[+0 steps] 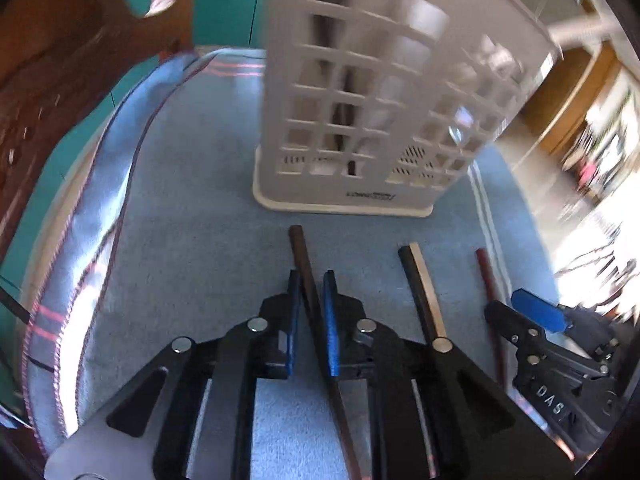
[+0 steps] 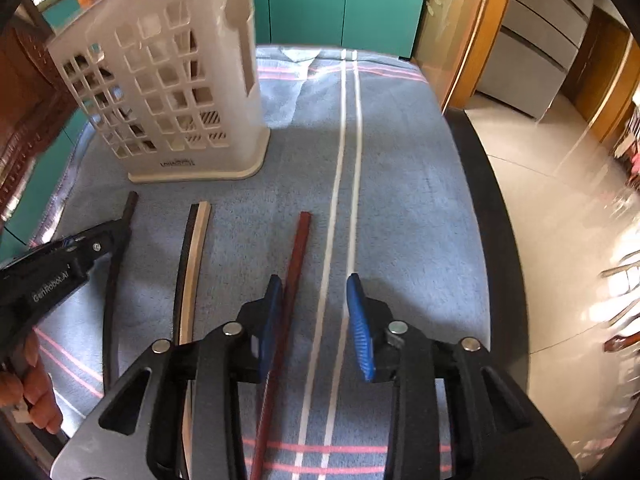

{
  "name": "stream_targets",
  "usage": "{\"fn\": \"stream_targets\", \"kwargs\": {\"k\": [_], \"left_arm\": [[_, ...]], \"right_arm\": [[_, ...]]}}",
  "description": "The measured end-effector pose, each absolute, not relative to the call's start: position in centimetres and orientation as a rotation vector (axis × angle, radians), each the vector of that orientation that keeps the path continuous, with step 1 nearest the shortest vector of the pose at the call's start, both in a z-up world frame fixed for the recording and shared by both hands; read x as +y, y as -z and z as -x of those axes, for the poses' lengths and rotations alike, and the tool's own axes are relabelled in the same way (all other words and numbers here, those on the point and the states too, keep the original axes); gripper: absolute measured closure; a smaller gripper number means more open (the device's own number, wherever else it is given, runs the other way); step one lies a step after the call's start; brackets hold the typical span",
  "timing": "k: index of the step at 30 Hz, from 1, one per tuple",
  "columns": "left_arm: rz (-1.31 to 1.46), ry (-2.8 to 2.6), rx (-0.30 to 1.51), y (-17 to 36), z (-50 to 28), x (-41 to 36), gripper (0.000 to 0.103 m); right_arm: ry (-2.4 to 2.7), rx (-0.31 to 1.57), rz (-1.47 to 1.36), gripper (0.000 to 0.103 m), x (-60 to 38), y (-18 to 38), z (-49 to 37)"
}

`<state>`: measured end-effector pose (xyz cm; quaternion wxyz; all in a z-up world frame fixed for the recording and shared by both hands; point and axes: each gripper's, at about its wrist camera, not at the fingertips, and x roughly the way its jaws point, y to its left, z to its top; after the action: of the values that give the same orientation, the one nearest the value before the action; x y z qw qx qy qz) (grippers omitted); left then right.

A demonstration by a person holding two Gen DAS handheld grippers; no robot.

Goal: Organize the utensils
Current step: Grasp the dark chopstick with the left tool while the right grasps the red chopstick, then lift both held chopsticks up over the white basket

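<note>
Pick step: my left gripper [image 1: 312,300] pinching dark chopstick [image 1: 298,244], near holder [image 1: 360,196]. Right gripper [image 2: 316,308] spread, red chopstick [image 2: 300,240] against its left pad. Next I lift, tip into holder.

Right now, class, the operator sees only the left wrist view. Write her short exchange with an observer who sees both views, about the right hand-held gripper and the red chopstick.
Operator: Is the right hand-held gripper open? I see only one blue pad.
Observer: Yes, the right hand-held gripper has its jaws wide apart.
Operator: Where is the red chopstick relative to it?
Observer: The red chopstick lies on the cloth between the jaws, close against the left finger, not clamped.
</note>
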<state>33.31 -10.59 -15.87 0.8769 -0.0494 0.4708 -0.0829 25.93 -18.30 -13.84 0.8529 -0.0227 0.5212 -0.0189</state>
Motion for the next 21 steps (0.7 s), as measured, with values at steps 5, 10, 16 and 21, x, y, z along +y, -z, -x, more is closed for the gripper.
{"fn": "stream_targets", "kwargs": {"k": [5,10,16,21], "left_arm": [[0.002,0.151,0.956,16.2,-33.5,-12.6,0.088],[0.067,0.169,0.962,16.3,-33.4,-11.7,0.094],[0.101,0.187,0.833,13.1,-31.0,-8.4,0.096],[0.153,0.200,0.705,9.4,-28.7,-7.1,0.096]], "right_arm": [[0.051,1.085,0.091,0.077,-17.2,14.4,-26.5],[-0.001,1.080,0.082,0.095,-16.6,14.4,-26.7],[-0.052,0.985,0.025,0.097,-16.6,12.0,-25.0],[-0.096,0.887,-0.028,0.097,-17.3,7.6,-23.0]]}}
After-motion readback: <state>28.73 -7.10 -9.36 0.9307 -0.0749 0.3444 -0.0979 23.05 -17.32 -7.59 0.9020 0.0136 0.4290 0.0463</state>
